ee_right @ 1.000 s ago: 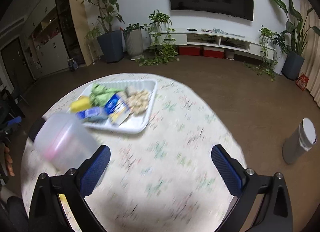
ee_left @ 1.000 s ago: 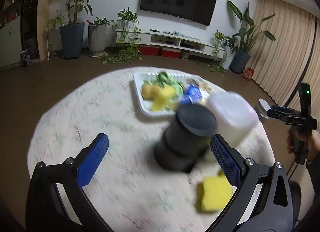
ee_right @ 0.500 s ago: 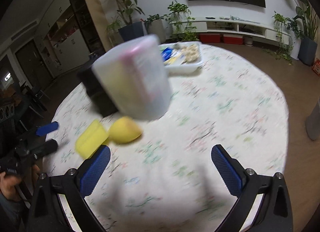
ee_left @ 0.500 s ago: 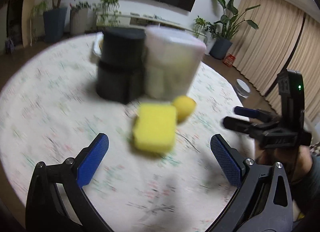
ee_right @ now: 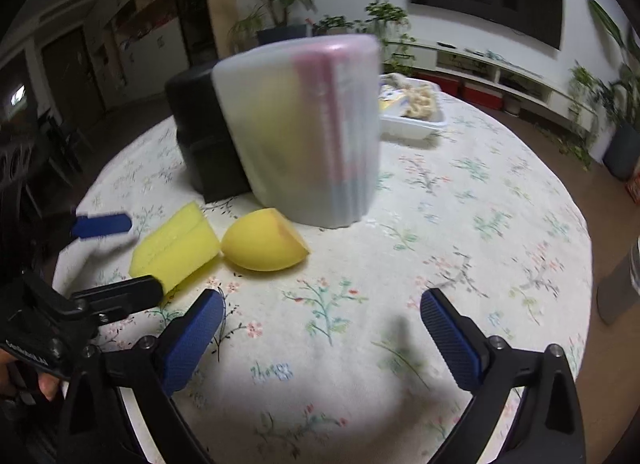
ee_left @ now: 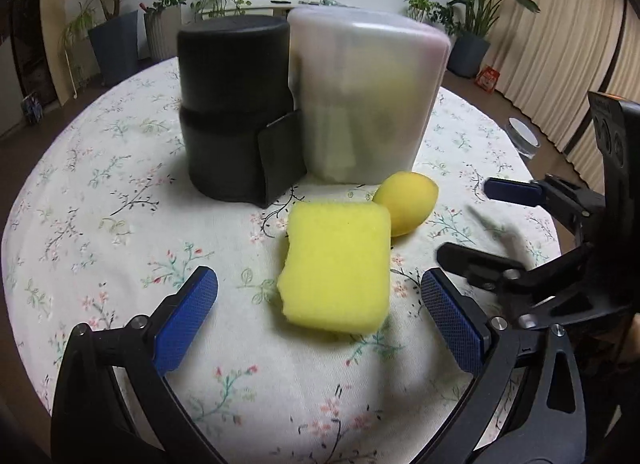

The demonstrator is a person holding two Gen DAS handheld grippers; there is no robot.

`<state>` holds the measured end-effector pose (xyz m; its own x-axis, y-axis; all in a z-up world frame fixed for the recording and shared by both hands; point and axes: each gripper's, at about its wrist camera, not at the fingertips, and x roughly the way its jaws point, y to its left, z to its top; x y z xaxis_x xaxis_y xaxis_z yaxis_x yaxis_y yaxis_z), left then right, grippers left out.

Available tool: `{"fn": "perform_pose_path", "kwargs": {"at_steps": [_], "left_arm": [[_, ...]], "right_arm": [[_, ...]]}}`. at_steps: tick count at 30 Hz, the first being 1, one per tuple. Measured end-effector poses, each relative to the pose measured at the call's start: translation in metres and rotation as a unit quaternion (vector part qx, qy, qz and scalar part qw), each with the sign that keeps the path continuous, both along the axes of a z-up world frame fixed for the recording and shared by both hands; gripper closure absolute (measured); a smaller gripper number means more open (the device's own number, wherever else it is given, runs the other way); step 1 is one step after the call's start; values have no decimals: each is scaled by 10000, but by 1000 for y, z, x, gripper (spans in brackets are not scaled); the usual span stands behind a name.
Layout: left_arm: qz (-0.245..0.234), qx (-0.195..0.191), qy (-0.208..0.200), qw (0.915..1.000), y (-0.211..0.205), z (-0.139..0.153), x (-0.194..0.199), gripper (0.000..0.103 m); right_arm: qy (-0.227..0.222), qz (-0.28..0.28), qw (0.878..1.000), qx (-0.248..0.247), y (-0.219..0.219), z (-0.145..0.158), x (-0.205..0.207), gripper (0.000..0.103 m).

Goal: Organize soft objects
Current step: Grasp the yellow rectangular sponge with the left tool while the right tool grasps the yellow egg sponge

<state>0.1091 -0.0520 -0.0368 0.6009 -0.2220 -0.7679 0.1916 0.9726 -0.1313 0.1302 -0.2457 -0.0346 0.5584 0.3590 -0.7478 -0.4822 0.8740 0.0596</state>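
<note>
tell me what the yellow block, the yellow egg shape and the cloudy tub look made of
Yellow block: likely foam sponge, with a matte, pitted surface and soft rounded edges. Yellow egg shape: probably denser foam, smooth and matte with no shine, one end cut flat. Cloudy tub: looks like frosted translucent plastic, with colours showing dimly through its wall.

Yellow rectangular sponge [ee_left: 338, 268] lying flat, touching yellow egg-shaped sponge [ee_left: 406, 203] on tablecloth

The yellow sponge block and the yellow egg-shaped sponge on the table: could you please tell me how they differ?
The yellow sponge block is a flat rectangle with rounded corners; the egg-shaped sponge is rounded, with one flat cut face in the right wrist view. The block looks larger and lies nearer the left gripper, while the egg-shaped sponge sits closer to the translucent container. Both are yellow and ungripped.
</note>
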Motion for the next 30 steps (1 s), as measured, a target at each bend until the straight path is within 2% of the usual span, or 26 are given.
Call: {"fn": "perform_pose_path", "kwargs": {"at_steps": [3,11,15,22,26,30], "left_arm": [[74,0,157,9998,5,-2,11,0],[106,-98,429,9990,17,-12,18,0],[-20,176,482,9987,15,-13,17,0],[139,550,243,9981,22,-7,10,0],[105,464,228,9986,24,-6,13,0],[-174,369,190,9990,19,-6,16,1]], "right_arm": [[12,170,9996,-208,12,-4,8,13],[-57,416,9988,-232,24,-6,24,15],[87,492,9987,-98,27,-10,30,15],[198,800,9966,-68,39,-13,31,22],[279,883,9957,5,45,-14,32,27],[294,878,9957,19,46,-14,33,28]]}}
